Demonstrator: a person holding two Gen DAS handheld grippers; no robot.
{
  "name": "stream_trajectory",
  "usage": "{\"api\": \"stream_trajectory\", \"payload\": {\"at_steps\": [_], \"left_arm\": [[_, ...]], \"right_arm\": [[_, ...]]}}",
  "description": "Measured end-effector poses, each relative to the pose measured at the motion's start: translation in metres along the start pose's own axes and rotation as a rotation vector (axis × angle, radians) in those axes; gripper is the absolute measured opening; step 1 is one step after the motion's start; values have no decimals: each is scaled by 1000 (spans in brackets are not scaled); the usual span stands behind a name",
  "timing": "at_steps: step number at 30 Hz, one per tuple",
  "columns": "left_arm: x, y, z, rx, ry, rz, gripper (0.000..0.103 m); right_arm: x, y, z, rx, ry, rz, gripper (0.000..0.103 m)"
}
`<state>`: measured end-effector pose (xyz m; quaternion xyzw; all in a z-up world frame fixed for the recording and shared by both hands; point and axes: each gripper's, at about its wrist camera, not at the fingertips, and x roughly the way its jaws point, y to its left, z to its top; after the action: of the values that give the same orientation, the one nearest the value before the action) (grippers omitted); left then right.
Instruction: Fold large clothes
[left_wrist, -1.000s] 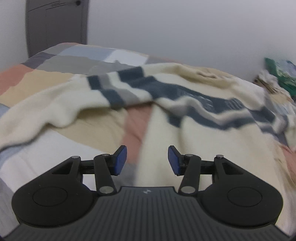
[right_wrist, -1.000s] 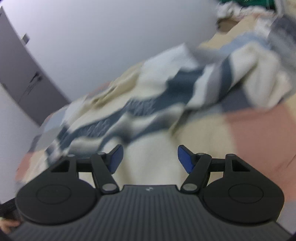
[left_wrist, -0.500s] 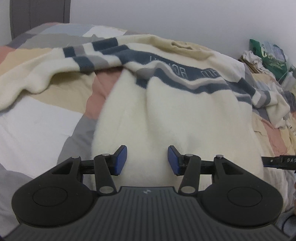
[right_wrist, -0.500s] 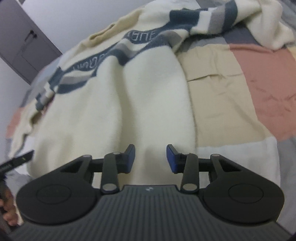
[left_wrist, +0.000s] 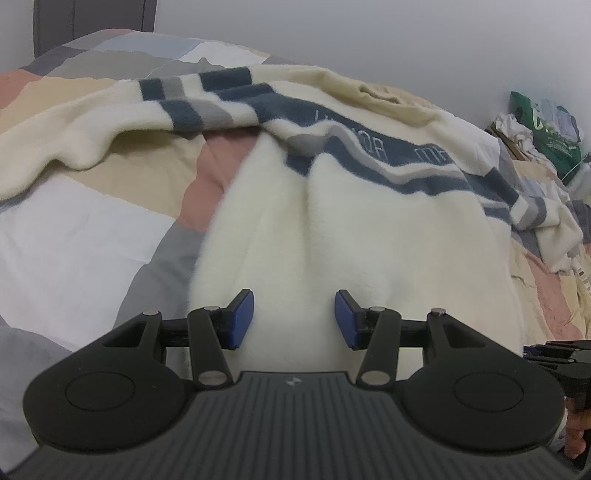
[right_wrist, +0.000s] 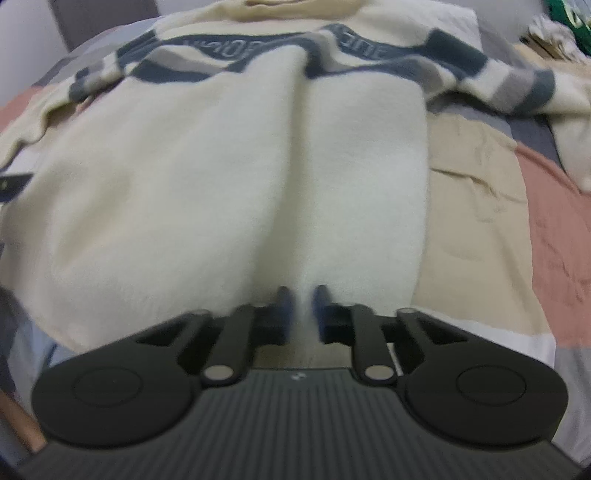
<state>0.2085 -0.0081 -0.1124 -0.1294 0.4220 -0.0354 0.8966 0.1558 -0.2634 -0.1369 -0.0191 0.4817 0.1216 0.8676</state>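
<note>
Right wrist view: right gripper (right_wrist: 300, 295) clenched on cream sweater (right_wrist: 229, 177) hem, spread across bed (right_wrist: 480, 206), likely to lift for folding; left gripper (left_wrist: 294, 319) released, hovering over hem.

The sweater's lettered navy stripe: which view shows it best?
The left wrist view: the sweater is sharp there and letters on its navy stripe show, though not fully legible. The right wrist view shows the whole stripe across the chest, but blurred.
</note>
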Motion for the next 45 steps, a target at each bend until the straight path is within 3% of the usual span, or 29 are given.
{"api": "stream_trajectory", "payload": {"at_steps": [3, 6, 10, 15, 20, 21, 23, 24, 26, 29, 32, 34, 35, 37, 39, 42, 45], "left_arm": [[-2, 3, 0, -9, -9, -4, 55], [-5, 7, 2, -32, -13, -14, 55], [-6, 13, 3, -61, -12, -20, 55], [-7, 26, 5, -117, -20, -4, 55], [-6, 42, 7, -150, -19, 109, 62], [-3, 46, 8, -168, -4, 115, 64], [5, 57, 7, -207, 36, 122, 65], [8, 61, 5, -229, 48, 114, 65], [11, 67, 1, -272, 60, 81, 66], [13, 69, -1, -314, 60, 18, 66], [18, 69, -4, -380, 70, -92, 64], [22, 66, -6, -401, 75, -118, 64], [24, 63, -6, -407, 85, -119, 64], [27, 61, -8, -422, 104, -109, 60], [24, 59, -8, -419, 102, -100, 46], [14, 61, -10, -439, 82, -102, 20], [-7, 62, -12, -459, 37, -127, 14]], "right_arm": [[-7, -4, 2, 13, -34, 18, 7], [-22, -24, 7, 101, -90, 32, 7], [-43, -64, 13, 248, -163, -10, 7], [-38, -103, 9, 471, -129, -2, 7], [-29, -112, 2, 578, -103, 59, 12], [-30, -111, 0, 583, -102, 64, 18], [-34, -112, -3, 599, -118, 60, 44], [-35, -112, -5, 603, -129, 52, 65], [-37, -111, -6, 614, -156, 46, 75], [-31, -113, -5, 627, -153, 67, 74], [-10, -107, -8, 650, -92, 165, 74], [3, -99, -12, 667, -53, 231, 69], [4, -94, -12, 646, -55, 221, 65], [2, -86, -8, 592, -63, 200, 37], [-3, -88, -8, 602, -80, 199, 19], [-13, -86, -9, 593, -116, 193, 13], [-29, -77, -8, 533, -146, 171, 11]]}}
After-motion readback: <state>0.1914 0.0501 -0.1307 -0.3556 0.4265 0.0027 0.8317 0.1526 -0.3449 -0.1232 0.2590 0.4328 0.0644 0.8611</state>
